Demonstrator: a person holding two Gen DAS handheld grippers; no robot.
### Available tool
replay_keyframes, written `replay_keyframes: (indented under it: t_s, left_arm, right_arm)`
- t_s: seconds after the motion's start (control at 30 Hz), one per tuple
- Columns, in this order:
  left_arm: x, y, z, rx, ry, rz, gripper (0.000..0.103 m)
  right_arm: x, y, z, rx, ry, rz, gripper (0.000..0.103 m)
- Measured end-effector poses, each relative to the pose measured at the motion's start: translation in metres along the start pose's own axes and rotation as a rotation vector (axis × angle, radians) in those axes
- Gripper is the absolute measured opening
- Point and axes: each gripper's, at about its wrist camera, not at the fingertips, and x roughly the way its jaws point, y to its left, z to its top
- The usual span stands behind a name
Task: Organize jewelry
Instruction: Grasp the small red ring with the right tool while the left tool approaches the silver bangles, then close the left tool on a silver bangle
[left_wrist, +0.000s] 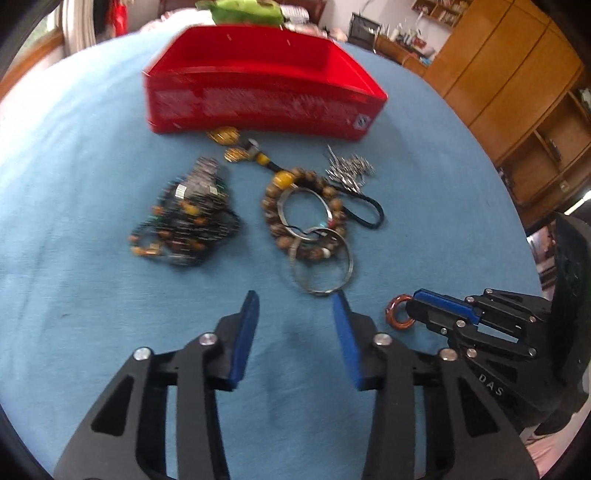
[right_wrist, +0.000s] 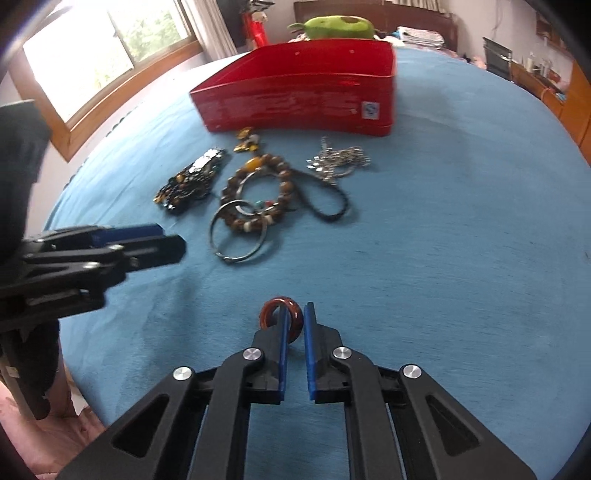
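The right gripper is closed on a small reddish-brown polished ring, pinching one side of its band just above the blue cloth-covered desk. The left gripper is half open and empty, near the silver bangles. Risk: the thin edge grip may let the ring slip or twist out before it reaches the open red box.

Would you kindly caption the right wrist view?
Right gripper pinching a reddish-brown ring above the blue cloth, red box beyond.
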Motion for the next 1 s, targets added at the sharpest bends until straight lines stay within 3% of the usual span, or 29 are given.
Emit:
replay_keyframes:
  t_s: [0.23,0.7,0.8,1.0]
  left_arm:
    - [0.029,-0.013,0.013,0.001,0.066,-0.019,0.023]
    - [0.047,-0.007,0.025,-0.035,0.063,0.008,0.020]
    - [0.052,-0.009,0.028,-0.040,0.048,0.052,0.006]
    - [0.050,-0.008,0.025,-0.050,0.028,0.038,0.001]
  right_arm:
    - [-0.001,-0.010,-0.001,0.020,-0.007,0.019,0.008]
    - [0.004,-0.012,-0.002,0.028,0.002,0.026,0.007]
    - [0.003,-0.012,-0.002,0.030,0.000,0.029,0.007]
    - [0.001,-0.012,-0.001,0.037,-0.002,0.032,0.007]
